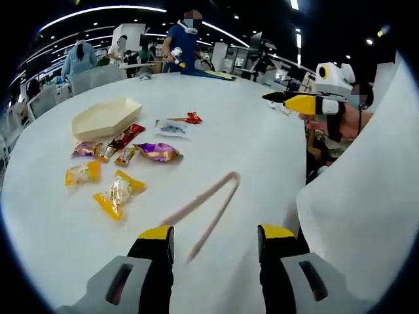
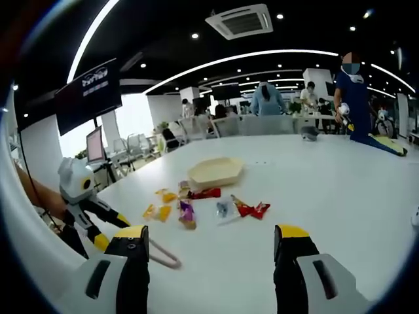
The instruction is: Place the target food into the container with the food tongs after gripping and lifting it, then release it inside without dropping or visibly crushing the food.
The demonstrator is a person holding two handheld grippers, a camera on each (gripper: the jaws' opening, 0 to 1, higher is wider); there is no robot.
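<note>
Tongs [image 1: 203, 212] lie untouched on the surface [image 1: 249, 144]; both my claws, left [image 1: 215, 243] and right [image 2: 211, 242], hang apart and empty. Snacks [image 1: 118, 193] unpicked, tray [image 1: 105, 118] bare — everything's left.

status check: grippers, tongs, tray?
Left gripper open, right gripper open, both empty. Food tongs flat on table, ungripped. Wrapped snacks outside the container. Nothing blocking.

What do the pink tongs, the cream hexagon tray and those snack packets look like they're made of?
Tongs: probably plastic or silicone, judging by the even matte pink with no metallic shine. Tray: looks like thin paperboard or moulded pulp, with a flat matte cream surface and folded-looking walls, though it could be plastic. Snack packets: glossy foil or plastic film, crinkled with bright highlights.
</note>
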